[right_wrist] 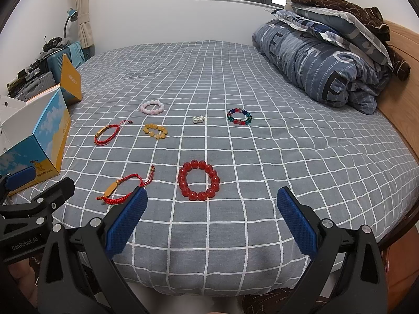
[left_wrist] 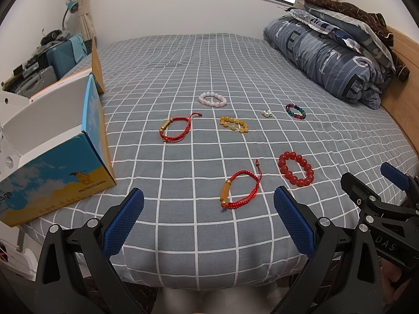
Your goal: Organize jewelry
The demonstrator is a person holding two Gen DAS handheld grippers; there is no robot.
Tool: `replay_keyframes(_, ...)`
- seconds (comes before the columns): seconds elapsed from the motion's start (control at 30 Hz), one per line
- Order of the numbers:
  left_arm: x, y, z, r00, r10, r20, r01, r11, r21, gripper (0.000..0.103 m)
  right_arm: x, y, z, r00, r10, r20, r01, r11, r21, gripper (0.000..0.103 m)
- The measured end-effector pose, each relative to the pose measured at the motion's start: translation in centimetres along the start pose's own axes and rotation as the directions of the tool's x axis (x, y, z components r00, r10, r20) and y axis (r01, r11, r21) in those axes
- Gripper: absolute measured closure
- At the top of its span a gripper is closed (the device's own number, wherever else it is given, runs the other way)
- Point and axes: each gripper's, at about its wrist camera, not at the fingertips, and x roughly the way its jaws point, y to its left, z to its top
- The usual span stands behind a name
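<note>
The near and middle bed (right_wrist: 288,157) lies open between 7 scattered jewelry pieces. An open box (left_wrist: 60,172) blocks the left edge; folded bedding (right_wrist: 322,62) fills the far right. The far left stays bare.

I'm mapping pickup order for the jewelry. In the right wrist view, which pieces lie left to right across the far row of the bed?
Red cord bracelet → yellow bead bracelet → small pearl cluster → multicolored bead bracelet. The pink bead bracelet overlaps the yellow one's span, so I left it out.
</note>
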Motion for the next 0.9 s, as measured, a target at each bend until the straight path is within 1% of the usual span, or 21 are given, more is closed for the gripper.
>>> replay_keyframes(0.27, -0.2, 0.1, 0.1, 1.0, 0.005, 0.002, -0.005, 1.0, -0.001, 0.006, -0.3, -0.1, 0.3, 1.0, -0.001, 0.009, 0.001, 1.0, -0.004, 0.008)
replay_keyframes(0.4, -0.7, 0.5, 1.7, 1.0, 0.005, 0.009, -0.005, 1.0, -0.006, 0.006, -0.8, -0.2, 1.9, 1.0, -0.003, 0.022, 0.003, 1.0, -0.006, 0.008)
replay_keyframes(0.5, -0.9, 0.9, 3.9, 1.0, 0.002, 0.018, -0.002, 1.0, -0.016, 0.006, -1.2, -0.4, 4.4, 0.999, 0.005, 0.04, -0.005, 1.0, 0.005, 0.008)
replay_keyframes(0.6, -0.6, 1.6, 6.2, 1.0, -0.021, 0.015, 0.022, 0.999, -0.048, 0.006, -0.8, -0.3, 7.1, 0.999, -0.001, 0.047, 0.001, 1.0, 0.003, 0.008)
replay_keyframes(0.7, 0.4, 2.2, 8.4, 1.0, 0.0, 0.015, 0.001, 0.999, -0.048, 0.006, 0.4, 0.3, 9.8, 0.998, -0.022, 0.052, 0.023, 1.0, -0.014, 0.008)
replay_keyframes(0.8, 1.9, 2.8, 10.4, 1.0, 0.025, 0.008, -0.024, 0.999, -0.047, 0.006, 2.8, 1.1, 12.3, 0.999, -0.024, 0.039, 0.025, 0.999, -0.027, 0.008)
replay_keyframes(0.9, 4.2, 3.1, 12.4, 0.999, 0.045, -0.012, -0.045, 0.998, -0.046, 0.006, 5.8, 2.1, 14.3, 1.0, -0.026, 0.016, 0.027, 0.999, -0.04, 0.008)
